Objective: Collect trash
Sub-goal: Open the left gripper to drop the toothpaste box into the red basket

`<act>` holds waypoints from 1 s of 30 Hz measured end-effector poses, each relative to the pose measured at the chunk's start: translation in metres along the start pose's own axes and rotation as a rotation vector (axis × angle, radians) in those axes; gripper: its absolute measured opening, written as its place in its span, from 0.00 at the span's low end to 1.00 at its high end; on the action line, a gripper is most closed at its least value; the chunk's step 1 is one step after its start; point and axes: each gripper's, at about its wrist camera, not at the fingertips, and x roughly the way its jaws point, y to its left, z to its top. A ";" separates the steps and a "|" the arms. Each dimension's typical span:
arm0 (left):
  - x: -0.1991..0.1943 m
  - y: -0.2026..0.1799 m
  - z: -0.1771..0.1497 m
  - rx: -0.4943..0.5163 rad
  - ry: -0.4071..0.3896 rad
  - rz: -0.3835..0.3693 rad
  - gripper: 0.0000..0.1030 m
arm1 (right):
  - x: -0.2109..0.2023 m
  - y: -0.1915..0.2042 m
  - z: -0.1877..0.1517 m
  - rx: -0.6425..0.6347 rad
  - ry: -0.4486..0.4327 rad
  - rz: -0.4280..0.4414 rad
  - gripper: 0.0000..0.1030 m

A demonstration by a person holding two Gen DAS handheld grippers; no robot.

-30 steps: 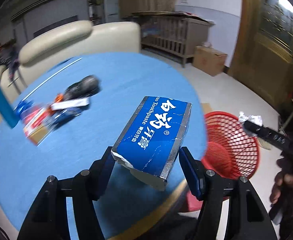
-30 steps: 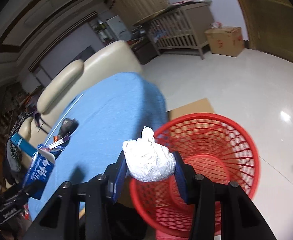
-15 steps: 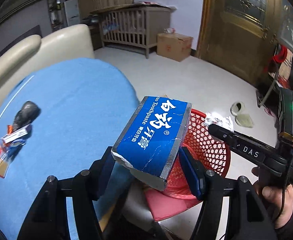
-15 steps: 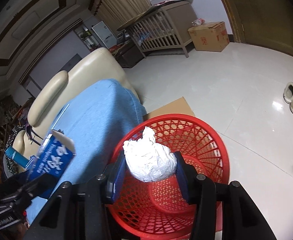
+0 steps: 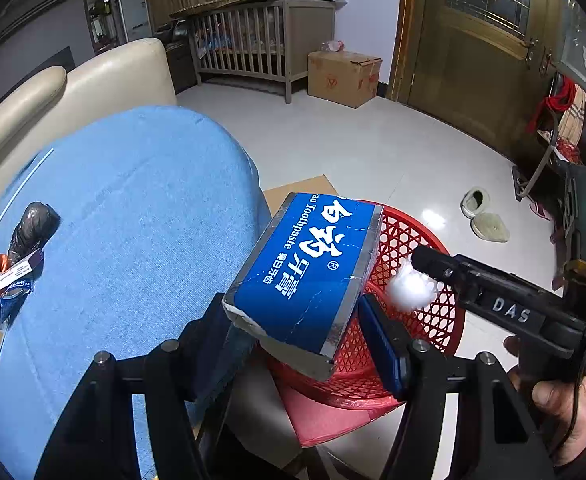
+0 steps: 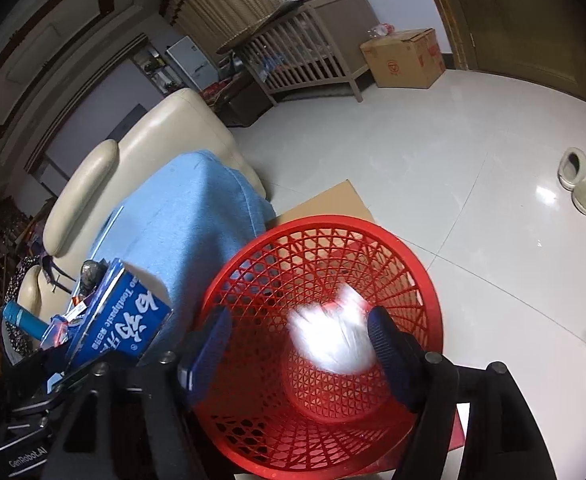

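Paper wad (image 6: 333, 340) falls between opening right claw (image 6: 299, 346).

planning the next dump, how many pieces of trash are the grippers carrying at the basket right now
2: the blue rectangular toothpaste box is clamped in the left gripper at the red mesh plastic basket's rim; the white crumpled paper ball is dropping from the opening right gripper into it.

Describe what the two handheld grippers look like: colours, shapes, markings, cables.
The left gripper has a black forked frame with silver bolts and blue ribbed pads. The right gripper is built the same. Seen from the left wrist, its black body reads "DAS" in white, with a green light and a thin black cable along its handle.
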 end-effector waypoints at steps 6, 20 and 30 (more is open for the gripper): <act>0.007 -0.006 0.001 0.006 0.012 0.000 0.65 | -0.014 -0.009 0.005 0.039 -0.050 -0.002 0.72; 0.010 -0.016 0.003 0.062 0.043 0.002 0.75 | -0.032 -0.017 0.011 0.082 -0.112 0.006 0.72; -0.021 0.049 -0.017 -0.121 0.001 0.019 0.75 | -0.023 -0.032 0.011 0.124 -0.098 -0.011 0.72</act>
